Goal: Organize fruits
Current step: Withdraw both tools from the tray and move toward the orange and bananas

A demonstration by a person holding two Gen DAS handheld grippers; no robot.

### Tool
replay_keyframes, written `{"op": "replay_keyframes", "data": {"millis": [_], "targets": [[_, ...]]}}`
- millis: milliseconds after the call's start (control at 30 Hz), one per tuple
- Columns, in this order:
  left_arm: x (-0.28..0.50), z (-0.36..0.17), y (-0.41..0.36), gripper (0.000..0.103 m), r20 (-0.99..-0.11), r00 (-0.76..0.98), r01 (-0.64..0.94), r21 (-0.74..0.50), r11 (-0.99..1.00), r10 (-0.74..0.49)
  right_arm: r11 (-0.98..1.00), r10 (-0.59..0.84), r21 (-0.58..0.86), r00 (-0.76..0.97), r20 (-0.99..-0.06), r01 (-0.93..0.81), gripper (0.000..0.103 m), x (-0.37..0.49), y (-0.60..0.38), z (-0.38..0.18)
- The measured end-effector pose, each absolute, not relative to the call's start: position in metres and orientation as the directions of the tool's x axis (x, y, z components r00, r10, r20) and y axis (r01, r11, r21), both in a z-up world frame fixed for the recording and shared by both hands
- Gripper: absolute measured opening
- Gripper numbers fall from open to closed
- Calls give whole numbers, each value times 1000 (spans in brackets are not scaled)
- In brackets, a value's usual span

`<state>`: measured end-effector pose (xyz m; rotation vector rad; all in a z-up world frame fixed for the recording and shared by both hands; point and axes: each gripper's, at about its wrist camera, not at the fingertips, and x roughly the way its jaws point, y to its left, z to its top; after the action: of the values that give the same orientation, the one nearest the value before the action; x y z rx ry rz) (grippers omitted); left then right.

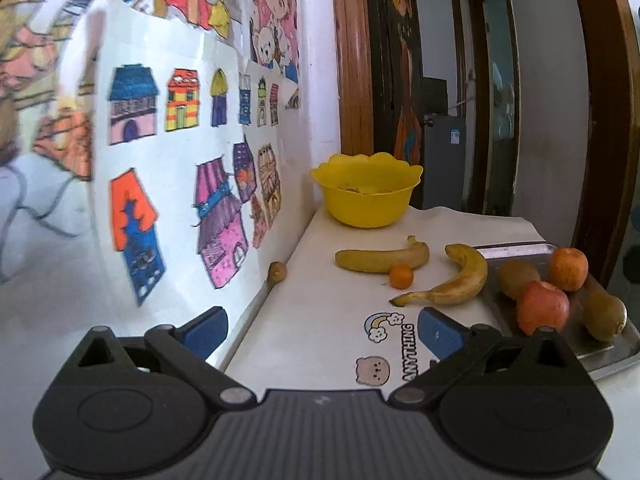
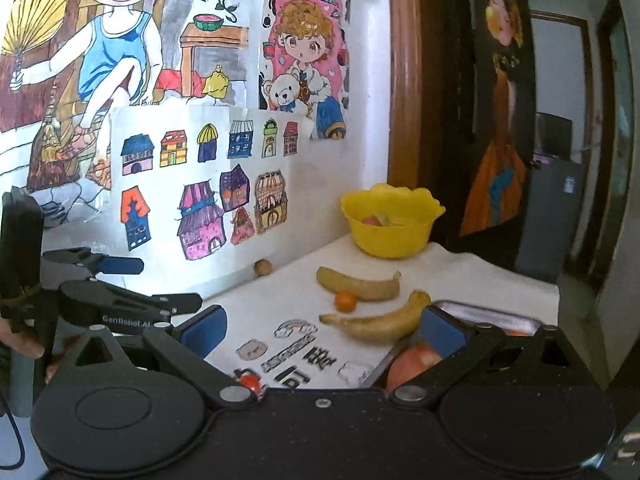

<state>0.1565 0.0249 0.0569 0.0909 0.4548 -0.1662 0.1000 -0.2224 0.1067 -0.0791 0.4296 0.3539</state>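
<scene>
On the white table [image 1: 320,312] two bananas lie just in front of the yellow bowl [image 1: 367,190], which stands at the far end by the wooden door frame [image 1: 352,56]. The far banana [image 1: 380,259] lies with its long axis across the table, stem end pointing right and curling up. The near banana [image 1: 448,282] runs on a slant, its stem tip aimed down-left toward the stickers [image 1: 390,350] and its thick end rising toward the metal tray [image 1: 608,356], close by its edge. A small orange [image 1: 401,276] sits between the two, touching or nearly touching the far one. On the tray rest two apples [image 1: 542,306] and two kiwis [image 1: 518,280]; a small brown fruit [image 1: 277,271] sits alone against the wall of drawings [image 1: 180,152]. The left gripper [image 1: 322,330] hangs level above the table's near left edge, its blue fingers spread wide with nothing between them. The right gripper [image 2: 322,330] is likewise level and spread wide, empty, its right finger [image 2: 442,330] over the tray's near corner above an apple.
</scene>
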Motion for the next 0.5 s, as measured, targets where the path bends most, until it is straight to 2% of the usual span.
{"op": "replay_keyframes", "data": {"millis": [267,500], "targets": [[202,53,7,103,-464,879,171,87,981,-112,907,348,-59,822,-451,-417,102,167,-249,114],[248,45,-5,103,-491,861,192,70,979,-134,872,392,-65,771,-502,-485,102,221,-261,92]]}}
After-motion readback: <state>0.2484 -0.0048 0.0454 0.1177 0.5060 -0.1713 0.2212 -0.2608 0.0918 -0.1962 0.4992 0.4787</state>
